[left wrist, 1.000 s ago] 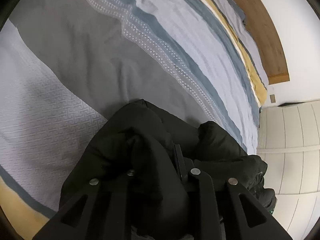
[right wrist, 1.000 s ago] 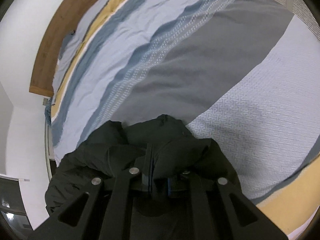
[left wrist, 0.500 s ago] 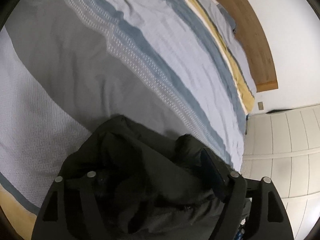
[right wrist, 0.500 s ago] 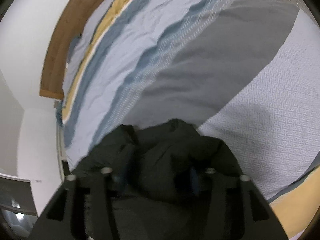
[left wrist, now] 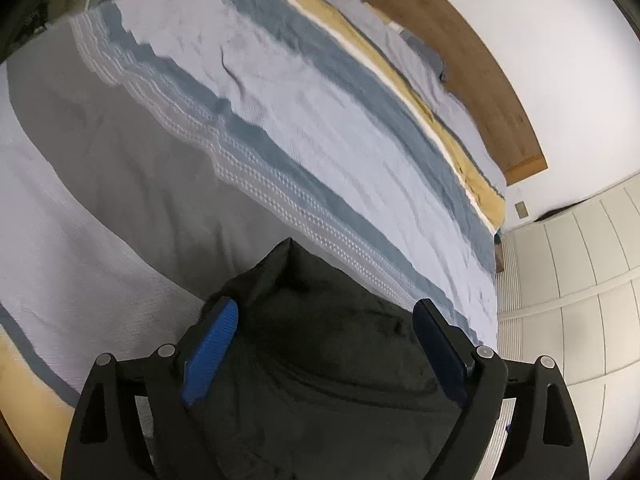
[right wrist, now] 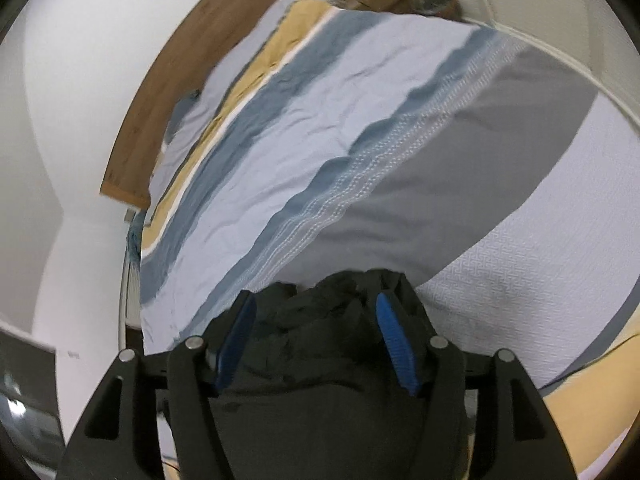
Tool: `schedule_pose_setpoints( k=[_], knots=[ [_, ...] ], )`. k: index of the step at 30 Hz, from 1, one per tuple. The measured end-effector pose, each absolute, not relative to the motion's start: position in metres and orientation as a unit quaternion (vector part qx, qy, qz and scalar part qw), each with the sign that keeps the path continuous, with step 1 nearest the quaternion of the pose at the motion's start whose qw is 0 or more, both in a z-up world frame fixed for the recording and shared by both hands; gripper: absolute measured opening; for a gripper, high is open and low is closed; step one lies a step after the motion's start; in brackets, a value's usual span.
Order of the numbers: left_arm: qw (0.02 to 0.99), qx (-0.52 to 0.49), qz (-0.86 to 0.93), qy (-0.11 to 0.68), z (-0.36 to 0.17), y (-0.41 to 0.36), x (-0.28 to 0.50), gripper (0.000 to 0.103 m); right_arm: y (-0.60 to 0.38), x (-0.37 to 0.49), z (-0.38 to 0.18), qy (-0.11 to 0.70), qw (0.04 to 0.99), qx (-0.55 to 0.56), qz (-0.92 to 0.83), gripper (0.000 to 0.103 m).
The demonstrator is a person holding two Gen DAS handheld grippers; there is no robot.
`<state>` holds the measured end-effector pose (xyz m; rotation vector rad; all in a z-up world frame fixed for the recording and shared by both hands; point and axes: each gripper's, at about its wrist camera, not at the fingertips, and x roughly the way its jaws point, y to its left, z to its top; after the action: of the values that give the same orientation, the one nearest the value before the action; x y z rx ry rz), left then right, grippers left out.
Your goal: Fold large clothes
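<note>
Black padded fabric of the jacket (left wrist: 328, 344) lies bunched on the near edge of the bed (left wrist: 280, 92), over the grey and pale bands of the striped cover. Both the left tool (left wrist: 326, 316) and the right tool (right wrist: 316, 312) stand released, blue pads spread wide on either side of the heap, gripping nothing.

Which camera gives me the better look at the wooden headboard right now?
The left wrist view: the wooden headboard runs in a long arc along the bed's far edge, its end by the wall in sight. The right wrist view shows the headboard too, but smaller, blurrier and more foreshortened.
</note>
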<state>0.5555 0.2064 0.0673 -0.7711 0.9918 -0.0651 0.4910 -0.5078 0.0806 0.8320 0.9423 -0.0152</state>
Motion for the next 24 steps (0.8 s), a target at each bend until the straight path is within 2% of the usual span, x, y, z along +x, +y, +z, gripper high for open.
schedule_pose_setpoints(
  k=[9,18,24],
  knots=[
    [0.852,-0.231,-0.037,0.468,0.093,0.159,0.508,0.088,-0.435,0.446,0.101,0.472,0.843,0.253,0.05,0.061],
    [0.879,-0.104,-0.055,0.462,0.072,0.071,0.468,0.088,-0.338,0.426,0.088,0.476,0.866,0.128,0.089,0.061],
    [0.876,-0.047,-0.101,0.469,0.055,0.012,0.482,0.088,-0.294,0.436,0.06,0.489,0.862,0.086,0.102,0.061]
  ],
)
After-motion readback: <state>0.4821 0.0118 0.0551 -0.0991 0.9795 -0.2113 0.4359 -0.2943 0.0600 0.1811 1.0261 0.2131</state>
